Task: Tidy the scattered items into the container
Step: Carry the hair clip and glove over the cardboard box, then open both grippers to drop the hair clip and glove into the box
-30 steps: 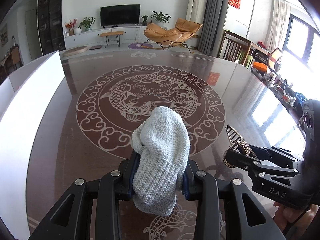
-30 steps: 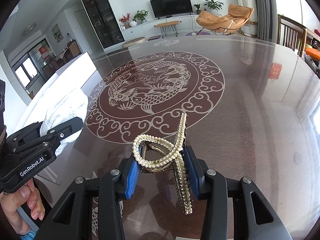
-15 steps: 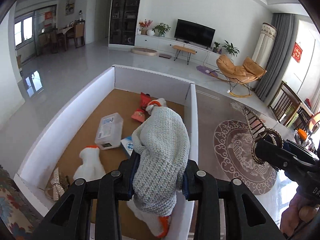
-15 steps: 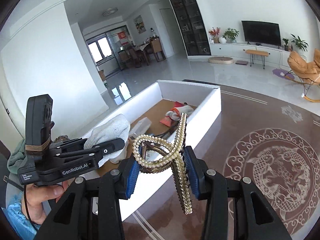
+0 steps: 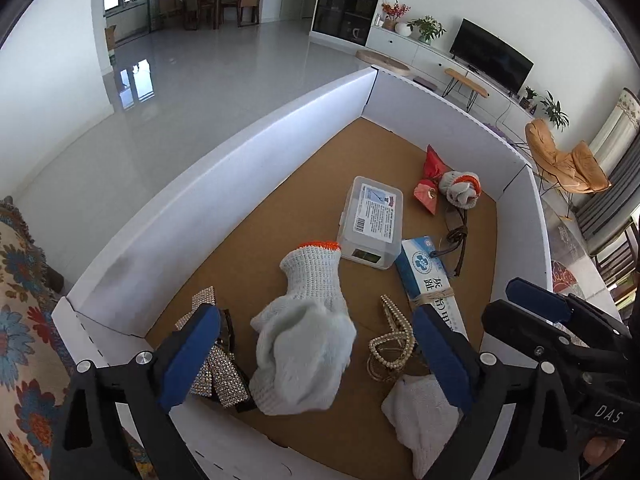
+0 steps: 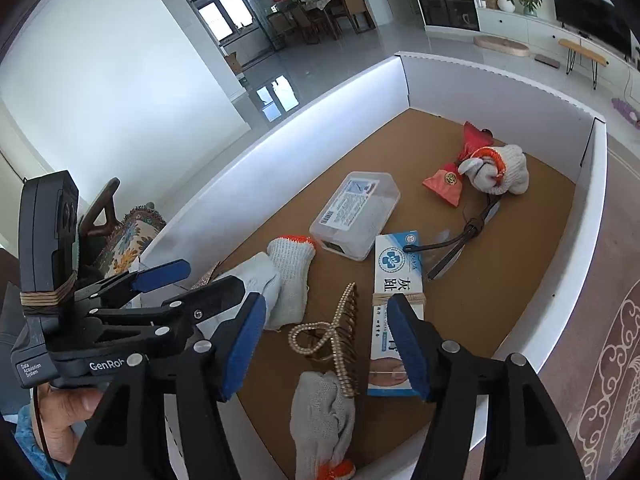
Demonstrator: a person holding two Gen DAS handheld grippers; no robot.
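Both grippers hang over the white box point(image 5: 240, 168) point(image 6: 280, 152) with its brown cardboard floor. My left gripper point(image 5: 316, 356) is opening; the pale knit glove point(image 5: 304, 356) shows blurred between its blue pads, free of both, above another glove with an orange cuff point(image 5: 316, 272). My right gripper point(image 6: 324, 344) is opening too. The pearl hair clip point(image 6: 328, 336) point(image 5: 390, 344) lies below its pads, touching neither, partly on a white glove point(image 6: 324, 416). Each gripper shows in the other's view: the right gripper point(image 5: 540, 312) and the left gripper point(image 6: 180, 284), with a hand under each.
Inside the box lie a clear plastic case point(image 5: 370, 222), a blue-white carton point(image 5: 430, 276), a red pouch point(image 5: 430, 188), a balled glove point(image 5: 460, 192), dark glasses point(image 5: 456, 240) and a rhinestone bow point(image 5: 216, 368). A floral cloth point(image 5: 20, 280) lies left; the patterned table point(image 6: 600, 360) lies right.
Both grippers swung from the patterned table to above the box. Their jaws opened: the knit glove left the left pads and the pearl clip dropped from the right pads into the box.
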